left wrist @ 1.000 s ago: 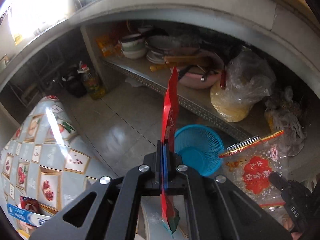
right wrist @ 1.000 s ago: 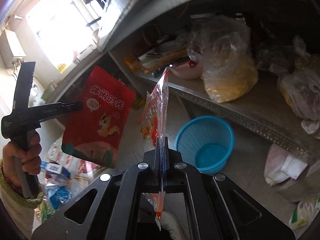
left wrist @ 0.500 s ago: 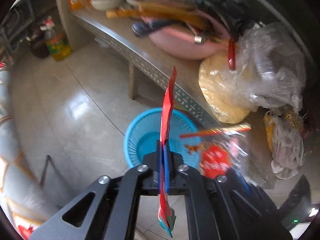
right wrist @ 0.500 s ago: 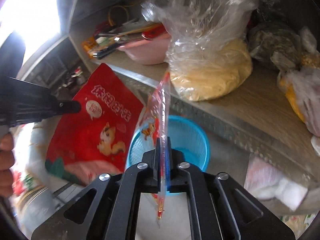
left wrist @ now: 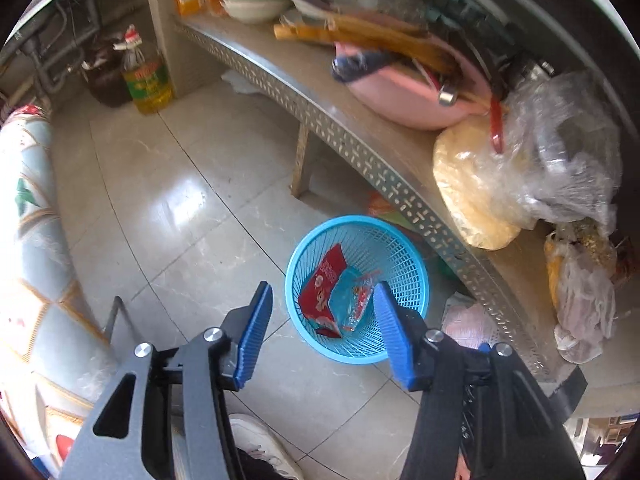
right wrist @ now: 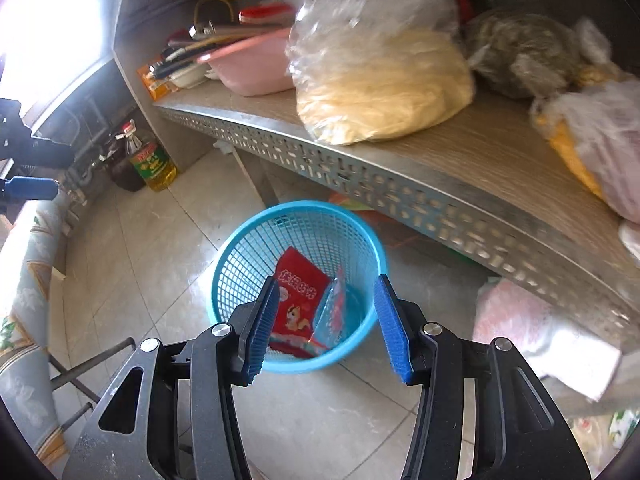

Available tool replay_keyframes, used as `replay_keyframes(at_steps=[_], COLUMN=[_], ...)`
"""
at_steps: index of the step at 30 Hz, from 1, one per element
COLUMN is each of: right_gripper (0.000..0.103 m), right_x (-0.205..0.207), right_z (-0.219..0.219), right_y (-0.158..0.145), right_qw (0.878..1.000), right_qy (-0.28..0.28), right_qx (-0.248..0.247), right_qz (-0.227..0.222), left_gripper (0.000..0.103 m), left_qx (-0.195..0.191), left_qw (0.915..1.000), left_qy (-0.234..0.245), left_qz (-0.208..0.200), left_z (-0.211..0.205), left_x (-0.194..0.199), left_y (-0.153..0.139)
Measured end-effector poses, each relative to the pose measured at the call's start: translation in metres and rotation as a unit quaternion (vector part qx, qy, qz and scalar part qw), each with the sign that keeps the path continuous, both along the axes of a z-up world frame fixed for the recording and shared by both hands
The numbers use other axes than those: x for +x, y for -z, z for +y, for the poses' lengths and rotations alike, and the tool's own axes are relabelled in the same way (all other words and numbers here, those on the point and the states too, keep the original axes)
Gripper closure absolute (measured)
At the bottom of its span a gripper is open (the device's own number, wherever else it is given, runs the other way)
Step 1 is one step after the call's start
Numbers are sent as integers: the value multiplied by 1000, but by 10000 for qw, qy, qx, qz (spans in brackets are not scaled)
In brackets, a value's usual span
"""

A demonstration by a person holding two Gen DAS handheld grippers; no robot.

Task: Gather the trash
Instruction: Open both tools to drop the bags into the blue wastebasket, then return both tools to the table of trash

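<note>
A blue plastic mesh basket [left wrist: 404, 256] stands on the tiled floor beside a low metal shelf; it also shows in the right wrist view [right wrist: 240, 264]. Inside lie a red snack packet [left wrist: 322, 286] and a clear wrapper with red print [left wrist: 354, 294]; the right wrist view shows the red packet [right wrist: 298, 300] and the clear wrapper [right wrist: 332, 312] too. My left gripper [left wrist: 322, 298] is open and empty above the basket. My right gripper [right wrist: 326, 292] is open and empty above the basket as well.
The metal shelf [left wrist: 360, 148] holds a pink basin [left wrist: 404, 96], a bag of yellow noodles [left wrist: 480, 184] and other bags. An oil bottle [left wrist: 146, 80] stands on the floor at the back. A cloth-covered table [left wrist: 28, 248] is at left.
Both grippers moved over the basket and opened. The red packet and the clear wrapper left the jaws and now lie in the basket.
</note>
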State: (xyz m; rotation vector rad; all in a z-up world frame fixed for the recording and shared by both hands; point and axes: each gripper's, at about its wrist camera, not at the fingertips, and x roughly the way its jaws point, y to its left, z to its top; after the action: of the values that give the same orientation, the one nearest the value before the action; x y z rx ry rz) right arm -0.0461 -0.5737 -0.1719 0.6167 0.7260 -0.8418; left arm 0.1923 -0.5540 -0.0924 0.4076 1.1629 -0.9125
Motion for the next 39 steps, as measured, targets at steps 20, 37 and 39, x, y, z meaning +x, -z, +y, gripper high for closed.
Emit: replay_keyframes(at_steps=[20, 37, 39], right_gripper=[8, 8, 8], right_x=[-27, 17, 22], right_z=[100, 202, 216], right_y=[-153, -219, -224], right_qw=[9921, 9684, 9639], right_qy=[-533, -1693, -1844], right_qx=[-1119, -1809, -1909], right_qz=[-179, 288, 236], left_gripper=[36, 7, 6], left_qx=[-720, -1837, -1957], left_qw=[9945, 9784, 9743], left_qy=[572, -774, -919], left_qz=[-507, -546, -638], left_z=[219, 411, 428], left_x=[-61, -66, -64], left_y=[-124, -133, -137])
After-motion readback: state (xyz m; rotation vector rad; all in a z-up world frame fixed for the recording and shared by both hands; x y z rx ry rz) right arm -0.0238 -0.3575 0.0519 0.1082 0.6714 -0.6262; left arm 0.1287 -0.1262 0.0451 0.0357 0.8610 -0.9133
